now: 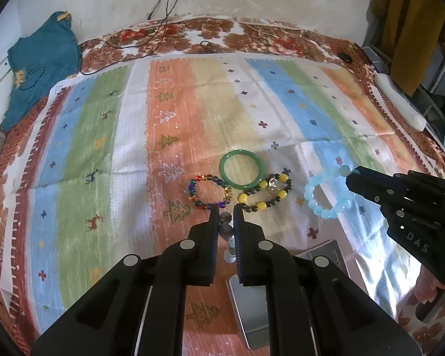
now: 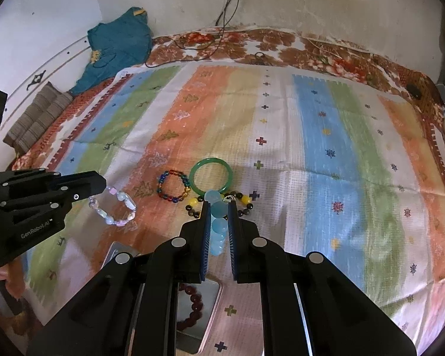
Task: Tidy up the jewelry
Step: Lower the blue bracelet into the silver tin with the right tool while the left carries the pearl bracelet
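Note:
My left gripper (image 1: 225, 210) is shut on a pale pink-and-lilac stone bracelet (image 2: 113, 207), which hangs from its tip (image 2: 103, 188) above the cloth. My right gripper (image 2: 219, 206) is shut on a light blue bead bracelet (image 1: 326, 195), held just above the cloth; it also shows in the left wrist view (image 1: 351, 178). On the striped cloth lie a green bangle (image 1: 239, 169), a multicolour bead bracelet (image 1: 210, 191) and a dark-and-yellow bead bracelet (image 1: 265, 192). A metal tray (image 2: 206, 302) below the grippers holds a dark red bead bracelet (image 2: 192, 302).
The striped cloth (image 1: 133, 148) covers a floral bedspread (image 1: 252, 34). A teal garment (image 1: 41, 62) lies at the back left by the wall. Black cables (image 1: 163, 29) trail at the back. A white object (image 1: 400, 101) lies at the right edge.

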Demonstrator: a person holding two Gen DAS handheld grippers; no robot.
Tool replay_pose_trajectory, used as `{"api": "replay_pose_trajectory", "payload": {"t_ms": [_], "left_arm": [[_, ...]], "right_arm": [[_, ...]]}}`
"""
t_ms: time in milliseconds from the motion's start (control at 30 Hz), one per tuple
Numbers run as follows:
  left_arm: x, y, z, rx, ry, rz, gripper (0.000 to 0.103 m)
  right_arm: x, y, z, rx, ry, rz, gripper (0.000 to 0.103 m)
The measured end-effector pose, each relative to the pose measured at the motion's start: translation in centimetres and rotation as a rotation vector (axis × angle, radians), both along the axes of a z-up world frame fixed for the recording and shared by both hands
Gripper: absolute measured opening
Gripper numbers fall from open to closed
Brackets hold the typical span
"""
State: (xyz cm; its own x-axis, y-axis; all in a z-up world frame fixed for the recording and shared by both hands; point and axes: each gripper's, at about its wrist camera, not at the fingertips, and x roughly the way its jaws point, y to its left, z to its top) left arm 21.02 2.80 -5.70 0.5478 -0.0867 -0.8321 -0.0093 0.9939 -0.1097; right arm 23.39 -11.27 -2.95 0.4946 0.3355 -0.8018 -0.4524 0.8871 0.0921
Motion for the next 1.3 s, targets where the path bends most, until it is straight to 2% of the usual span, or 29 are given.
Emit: {"api": "replay_pose_trajectory", "payload": {"t_ms": [800, 1300], "left_arm": [[-4.0, -1.3, 2.5, -0.015, -0.051, -0.038, 0.009], [-6.5, -2.0, 2.7, -0.036, -0.052, -0.043, 0.009]], "right_arm": [[-4.3, -0.3, 2.2, 0.025, -0.058, 0.031, 0.012], [-6.8, -0.8, 1.6, 0.024, -0.03, 0.04, 0.012]]}}
